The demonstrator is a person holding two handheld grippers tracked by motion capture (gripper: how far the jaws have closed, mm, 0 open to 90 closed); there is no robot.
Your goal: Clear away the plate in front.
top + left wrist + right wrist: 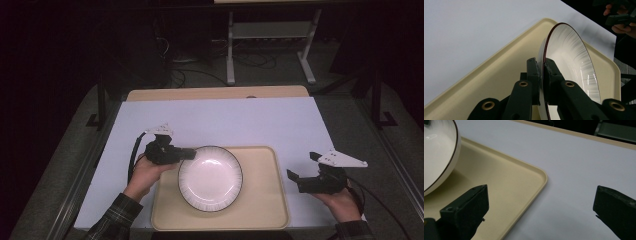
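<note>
Here, on the left, the person's left hand [145, 172] holds the left gripper [189, 154] clamped on the near-left rim of a white plate [210, 178] with a dark edge. In the left gripper view the two jaws pinch that rim from either side. The plate sits over a cream tray [265, 200] that lies on the pale blue table [225, 120]. To the right, the right hand [340, 202] holds the right gripper [302, 166] with jaws spread wide, just beside the tray's right edge, gripping nothing.
</note>
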